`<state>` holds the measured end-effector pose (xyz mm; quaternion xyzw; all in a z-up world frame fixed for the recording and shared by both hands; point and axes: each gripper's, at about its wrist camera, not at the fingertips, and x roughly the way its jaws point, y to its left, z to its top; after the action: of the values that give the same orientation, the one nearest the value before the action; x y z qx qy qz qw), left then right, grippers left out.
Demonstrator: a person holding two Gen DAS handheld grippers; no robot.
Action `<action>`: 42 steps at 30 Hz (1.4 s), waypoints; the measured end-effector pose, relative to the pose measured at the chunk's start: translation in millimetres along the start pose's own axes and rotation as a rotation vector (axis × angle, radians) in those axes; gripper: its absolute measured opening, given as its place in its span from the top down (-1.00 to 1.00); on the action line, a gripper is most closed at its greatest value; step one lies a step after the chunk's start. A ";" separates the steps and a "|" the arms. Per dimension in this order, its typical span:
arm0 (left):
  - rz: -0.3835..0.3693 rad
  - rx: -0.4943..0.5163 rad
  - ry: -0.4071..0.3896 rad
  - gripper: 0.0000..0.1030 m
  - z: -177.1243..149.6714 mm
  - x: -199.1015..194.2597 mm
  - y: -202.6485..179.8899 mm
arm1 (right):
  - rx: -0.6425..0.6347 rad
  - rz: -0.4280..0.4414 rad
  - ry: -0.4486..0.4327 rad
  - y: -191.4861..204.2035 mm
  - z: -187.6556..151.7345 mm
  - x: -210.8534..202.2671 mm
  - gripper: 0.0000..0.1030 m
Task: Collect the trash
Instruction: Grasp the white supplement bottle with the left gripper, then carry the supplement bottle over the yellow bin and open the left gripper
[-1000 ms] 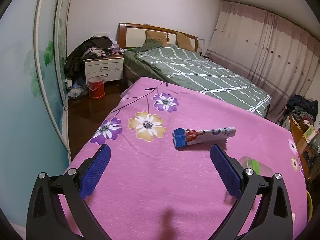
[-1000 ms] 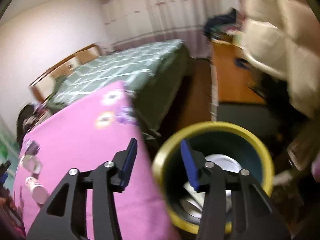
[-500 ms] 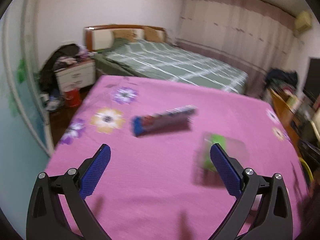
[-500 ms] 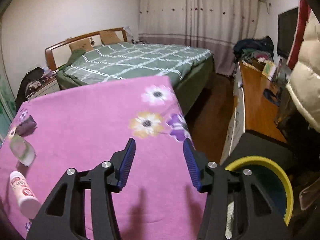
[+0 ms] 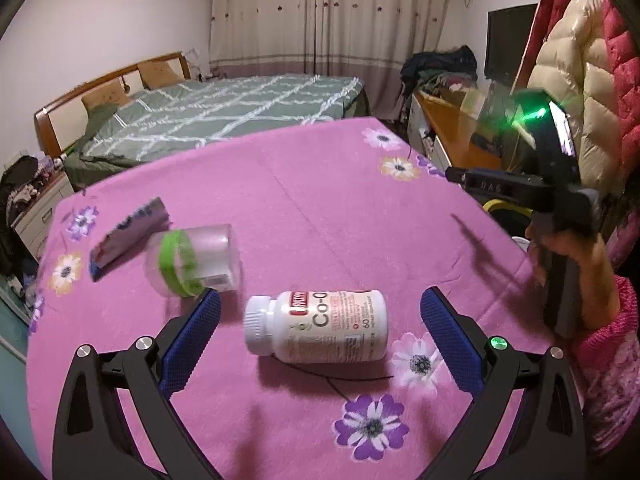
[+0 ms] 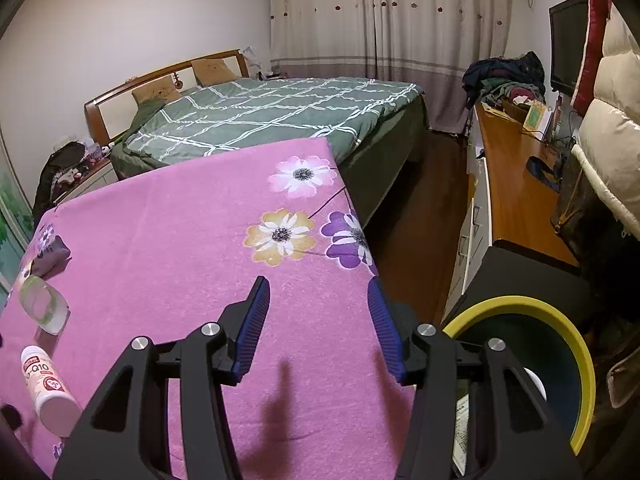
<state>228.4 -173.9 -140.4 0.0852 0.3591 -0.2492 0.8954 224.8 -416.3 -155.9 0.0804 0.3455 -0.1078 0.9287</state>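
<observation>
Lying on cloth (image 5: 320, 200): one bottle (image 5: 320, 332), one cup (image 5: 192, 262).

Bedroom in a lived-in home.
You stand among a bed (image 6: 272, 116) with green checked quilt and wooden headboard (image 6: 160, 80), floor-length curtains (image 6: 380, 20), a nightstand (image 5: 36, 208) heaped with clothes, a wooden desk (image 6: 516, 192), a wall TV (image 6: 568, 40), hanging padded coats (image 5: 576, 72), and a flowered pink cloth (image 6: 180, 232).

Dim warm indoor light here, my fisheye bends the room hard at the edges, the clear cup (image 5: 192, 260) smears with motion blur, and soft shadows fall on the pink cloth (image 6: 168, 240).
</observation>
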 end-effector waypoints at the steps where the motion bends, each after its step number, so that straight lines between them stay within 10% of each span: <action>1: 0.008 -0.001 0.012 -0.91 0.0 4.9 -1.0 | 0.001 0.001 0.000 -0.2 0.0 -0.1 0.05; 26: -0.001 -0.012 0.102 -0.62 3.5 36.3 1.7 | -0.008 0.023 0.019 0.8 1.7 -2.0 0.02; 42: -0.176 0.190 0.077 -0.62 63.8 51.0 -141.5 | 0.080 -0.106 -0.021 -113.6 -59.9 -111.5 -0.10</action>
<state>226.4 -336.6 -125.3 0.1472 0.3740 -0.3563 0.8435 76.0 -496.3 -135.7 0.0981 0.3350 -0.1714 0.9213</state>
